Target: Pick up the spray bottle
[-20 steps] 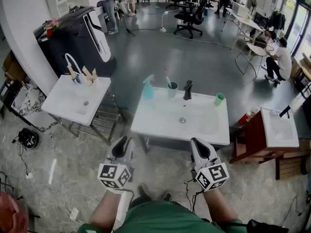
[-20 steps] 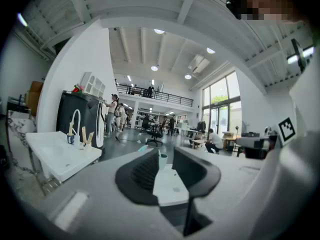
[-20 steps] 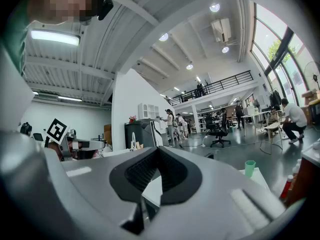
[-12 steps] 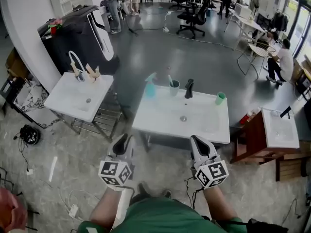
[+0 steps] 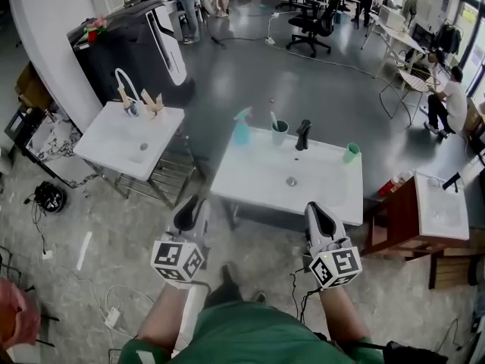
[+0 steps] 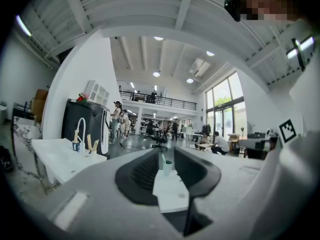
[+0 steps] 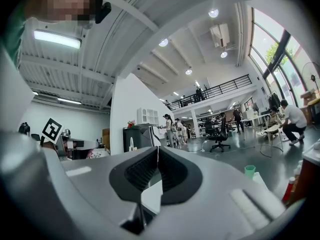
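At the far left corner of the middle washbasin (image 5: 254,180) we see the teal spray bottle (image 5: 241,129), standing upright and untouched. Along the far edge to its right come a dark cup (image 5: 280,136) with a toothbrush in it, the black faucet (image 5: 303,135), and a light green cup (image 5: 351,153) at the far right corner.

We hold both grippers level on the near side of this washbasin, well apart from the bottle. Our left gripper (image 5: 192,203) hangs off the near left corner. Its jaws stand a narrow way apart with nothing gripped, and through the gap its own view shows the dark cup on the far edge. Our right gripper (image 5: 315,208) sits at the near edge towards the right corner, its jaw tips pressed together on nothing.

A second white washbasin (image 5: 114,146) stands off to the left, and a third (image 5: 439,207) rests on a wooden stand at the right.
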### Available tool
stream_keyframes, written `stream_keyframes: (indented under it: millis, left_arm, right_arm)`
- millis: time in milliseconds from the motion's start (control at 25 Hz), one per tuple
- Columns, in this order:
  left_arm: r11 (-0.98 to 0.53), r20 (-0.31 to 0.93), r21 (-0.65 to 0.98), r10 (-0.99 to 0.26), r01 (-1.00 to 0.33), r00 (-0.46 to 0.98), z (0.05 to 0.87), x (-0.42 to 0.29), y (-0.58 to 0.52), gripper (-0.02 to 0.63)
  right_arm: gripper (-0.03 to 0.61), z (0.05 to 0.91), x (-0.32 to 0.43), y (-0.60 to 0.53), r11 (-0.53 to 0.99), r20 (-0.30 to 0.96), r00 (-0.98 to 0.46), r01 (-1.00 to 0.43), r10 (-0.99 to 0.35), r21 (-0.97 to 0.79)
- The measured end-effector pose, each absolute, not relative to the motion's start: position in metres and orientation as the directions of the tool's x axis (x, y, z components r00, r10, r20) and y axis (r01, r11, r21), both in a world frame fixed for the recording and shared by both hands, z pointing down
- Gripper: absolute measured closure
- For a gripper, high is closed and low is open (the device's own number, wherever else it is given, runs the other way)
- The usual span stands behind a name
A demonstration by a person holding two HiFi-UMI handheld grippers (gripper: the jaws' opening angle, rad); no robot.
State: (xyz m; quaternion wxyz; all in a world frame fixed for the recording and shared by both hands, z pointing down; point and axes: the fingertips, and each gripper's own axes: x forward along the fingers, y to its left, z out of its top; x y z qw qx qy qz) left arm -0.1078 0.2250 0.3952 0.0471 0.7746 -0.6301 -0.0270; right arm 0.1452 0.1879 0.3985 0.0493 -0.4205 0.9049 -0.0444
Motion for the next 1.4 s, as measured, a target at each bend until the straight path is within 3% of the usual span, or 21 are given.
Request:
stream_keyframes:
  millis: [480,1040,1400]
  left_arm:
    - [-0.282,0.01,0.131,-0.958,-0.951,0.286,0.407,-0.134,0.11,0.474]
    - [-0.343,0.023,0.19,-0.935,-0.92,0.354,0.432,-0.217,-0.04,0.457]
    - [-0.322,0.092,0.173,-0.935,-0.931,0.341,0.461,-0.209,-0.106,0.44]
  right_arm:
    - [0.574,0.404,0.124,0.1,0.6,-0.039,-0.6,-0.791,-0.799,-0.119]
    - [0.566,0.412,0.043,-0.021,0.522,0.024,-0.527,-0.845,-0.849,-0.114]
    - [0.566,0.445,0.041,-0.08,0.544,0.066,-0.559,-0.824,-0.827,-0.158]
